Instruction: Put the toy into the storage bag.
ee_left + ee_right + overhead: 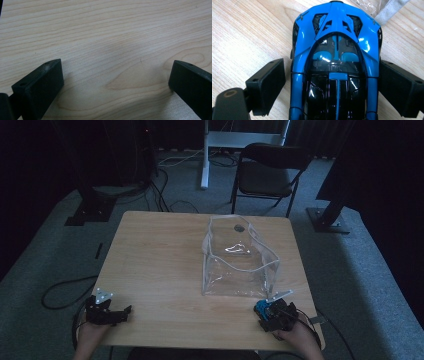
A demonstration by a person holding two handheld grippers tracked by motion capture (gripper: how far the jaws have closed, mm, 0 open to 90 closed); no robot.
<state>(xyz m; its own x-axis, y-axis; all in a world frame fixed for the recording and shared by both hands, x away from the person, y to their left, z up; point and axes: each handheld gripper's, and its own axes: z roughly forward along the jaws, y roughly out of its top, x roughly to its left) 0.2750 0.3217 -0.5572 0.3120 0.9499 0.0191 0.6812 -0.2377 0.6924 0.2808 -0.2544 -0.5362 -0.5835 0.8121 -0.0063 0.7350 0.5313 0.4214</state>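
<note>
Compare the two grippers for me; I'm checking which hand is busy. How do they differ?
The right gripper has a blue toy car between its jaws, right by the clear bag; the left gripper has bare table between its jaws, far from the bag. Both sit at the near table edge.

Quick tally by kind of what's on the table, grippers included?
Clear plastic bag: 1
Blue toy car: 1
Grippers: 2, the left gripper and the right gripper
Total: 4
</note>
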